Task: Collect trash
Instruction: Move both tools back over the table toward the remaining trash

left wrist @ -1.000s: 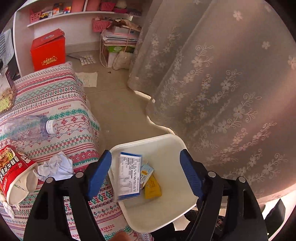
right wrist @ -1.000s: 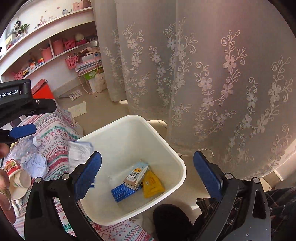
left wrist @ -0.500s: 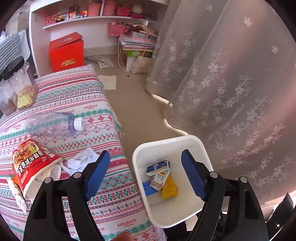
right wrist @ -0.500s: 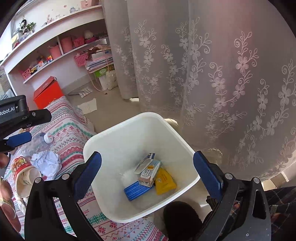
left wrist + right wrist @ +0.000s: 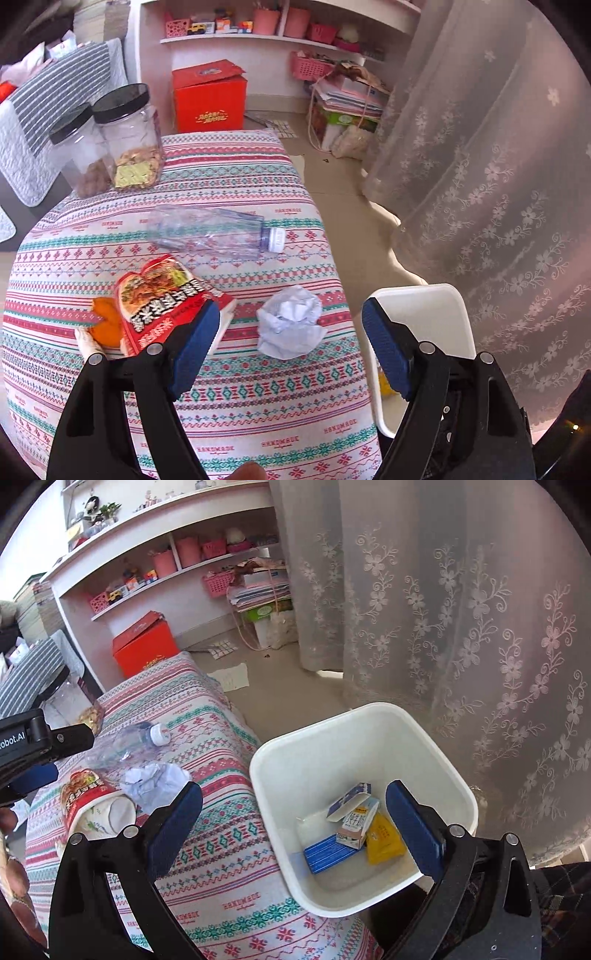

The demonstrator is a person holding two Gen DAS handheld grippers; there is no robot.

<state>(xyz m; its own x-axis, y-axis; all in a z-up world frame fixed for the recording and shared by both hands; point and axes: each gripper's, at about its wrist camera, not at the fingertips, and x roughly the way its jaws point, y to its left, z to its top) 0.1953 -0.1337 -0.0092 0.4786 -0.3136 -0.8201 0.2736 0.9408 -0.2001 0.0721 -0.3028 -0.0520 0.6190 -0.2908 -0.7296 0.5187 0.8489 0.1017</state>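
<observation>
A white bin (image 5: 364, 723) stands on the floor beside the patterned table (image 5: 229, 402); several small cartons (image 5: 352, 823) lie in it. On the table lie a crumpled white paper (image 5: 290, 325), a red noodle cup (image 5: 162, 299) on its side and a clear plastic bottle (image 5: 210, 230). My left gripper (image 5: 288, 350) hangs open over the table, with the paper just beyond its fingertips. My right gripper (image 5: 293, 823) is open and empty, straddling the bin's near left rim. The bin (image 5: 436, 314) shows at the right in the left wrist view.
Two black-lidded jars (image 5: 125, 140) stand at the table's far left. A red box (image 5: 208, 99), stacked papers (image 5: 347, 99) and shelves (image 5: 166, 535) lie beyond on the floor. A lace curtain (image 5: 461, 609) hangs right behind the bin.
A carton dropped from my left gripper into the bin. Both grippers then swung left, the left from over the bin to over the table's trash.
</observation>
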